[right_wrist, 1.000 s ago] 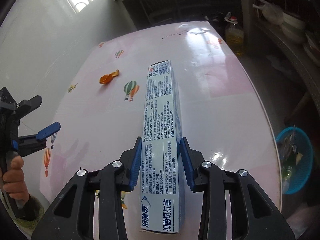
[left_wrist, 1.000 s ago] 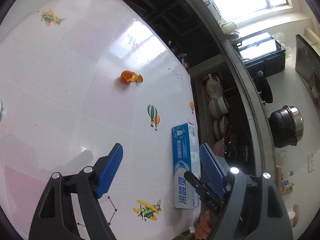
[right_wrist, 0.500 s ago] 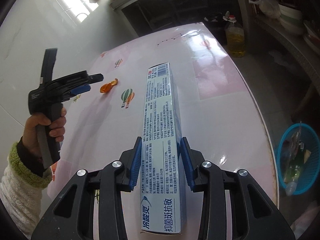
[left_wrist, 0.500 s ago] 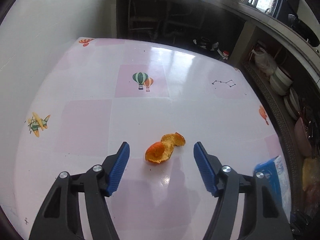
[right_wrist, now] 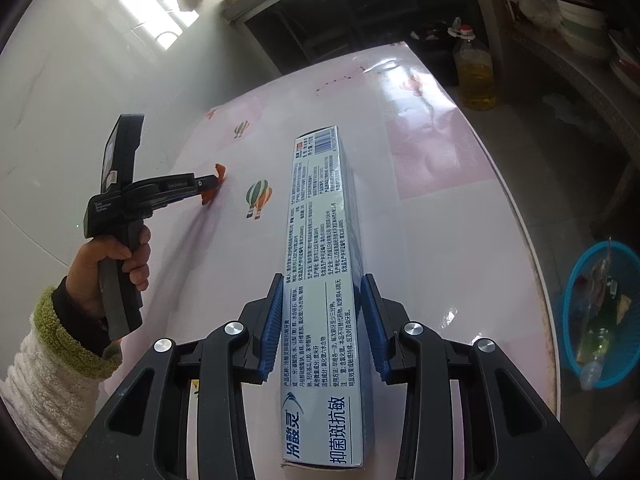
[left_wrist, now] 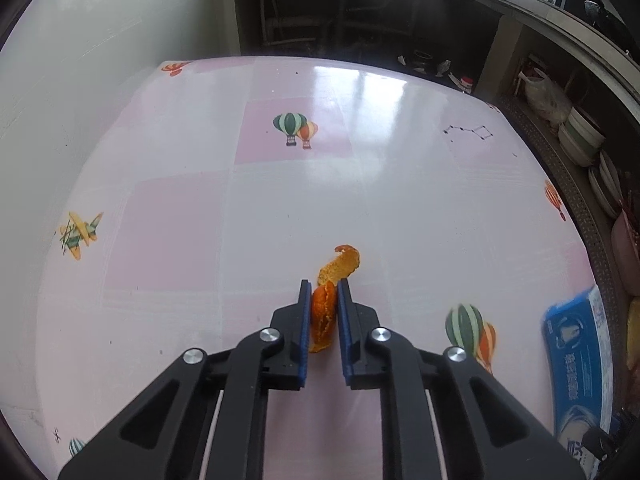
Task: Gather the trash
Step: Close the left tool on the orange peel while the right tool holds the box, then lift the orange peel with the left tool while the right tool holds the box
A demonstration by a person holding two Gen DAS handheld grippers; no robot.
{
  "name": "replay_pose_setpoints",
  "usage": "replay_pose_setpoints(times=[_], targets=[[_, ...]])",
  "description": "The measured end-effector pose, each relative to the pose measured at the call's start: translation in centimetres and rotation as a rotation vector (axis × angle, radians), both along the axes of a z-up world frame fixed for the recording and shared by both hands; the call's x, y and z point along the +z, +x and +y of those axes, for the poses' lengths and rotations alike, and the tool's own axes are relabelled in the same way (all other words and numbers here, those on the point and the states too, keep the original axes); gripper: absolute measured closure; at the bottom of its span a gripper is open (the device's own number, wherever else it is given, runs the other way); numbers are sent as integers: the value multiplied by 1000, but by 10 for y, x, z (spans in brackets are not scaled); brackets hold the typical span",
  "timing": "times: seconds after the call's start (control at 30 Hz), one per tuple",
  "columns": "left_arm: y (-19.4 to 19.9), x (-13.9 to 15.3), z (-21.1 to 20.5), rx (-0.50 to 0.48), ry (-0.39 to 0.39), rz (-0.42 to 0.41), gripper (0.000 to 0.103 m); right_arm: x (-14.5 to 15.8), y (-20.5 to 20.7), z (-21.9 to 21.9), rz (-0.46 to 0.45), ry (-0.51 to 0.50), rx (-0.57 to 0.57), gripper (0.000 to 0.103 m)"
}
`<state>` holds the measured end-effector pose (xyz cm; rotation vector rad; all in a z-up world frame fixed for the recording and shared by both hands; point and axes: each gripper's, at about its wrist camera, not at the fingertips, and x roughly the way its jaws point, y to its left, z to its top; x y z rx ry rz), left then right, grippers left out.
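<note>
My left gripper [left_wrist: 323, 286] is shut on an orange peel [left_wrist: 322, 312] just above the pink table [left_wrist: 280, 184]; the peel's curled end sticks out past the fingertips. In the right wrist view the left gripper [right_wrist: 208, 186] holds the peel [right_wrist: 219, 171] at the table's left side. My right gripper [right_wrist: 325, 284] is shut on a long blue-and-white toothpaste box [right_wrist: 322, 240], held lengthwise above the table. The box also shows in the left wrist view [left_wrist: 580, 364] at the lower right.
A blue trash basket [right_wrist: 600, 312] with rubbish stands on the floor right of the table. A bottle of oil [right_wrist: 474, 70] stands on the floor past the far corner. Shelves with stacked bowls [left_wrist: 580, 136] run along the right. A white wall borders the left.
My left gripper moved forward over the orange peel and closed on it; it was open around the peel half a second ago. The right gripper kept holding the box, nearly still.
</note>
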<state>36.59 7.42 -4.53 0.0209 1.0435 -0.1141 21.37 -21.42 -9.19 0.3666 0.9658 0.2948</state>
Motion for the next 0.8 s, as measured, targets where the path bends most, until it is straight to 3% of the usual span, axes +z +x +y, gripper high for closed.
replay_pose_setpoints(times=[0.17, 0.5, 0.67, 0.8], targets=[[-77, 16, 6, -43, -83, 6, 91, 1, -17, 1, 19, -7, 16, 68], [-225, 19, 10, -74, -115, 0, 91, 4, -71, 7, 46, -50, 36, 68], [-260, 14, 8, -74, -119, -32, 88, 5, -83, 11, 51, -54, 35, 67], [-264, 3, 9, -76, -88, -27, 87, 6, -82, 14, 49, -65, 23, 67]])
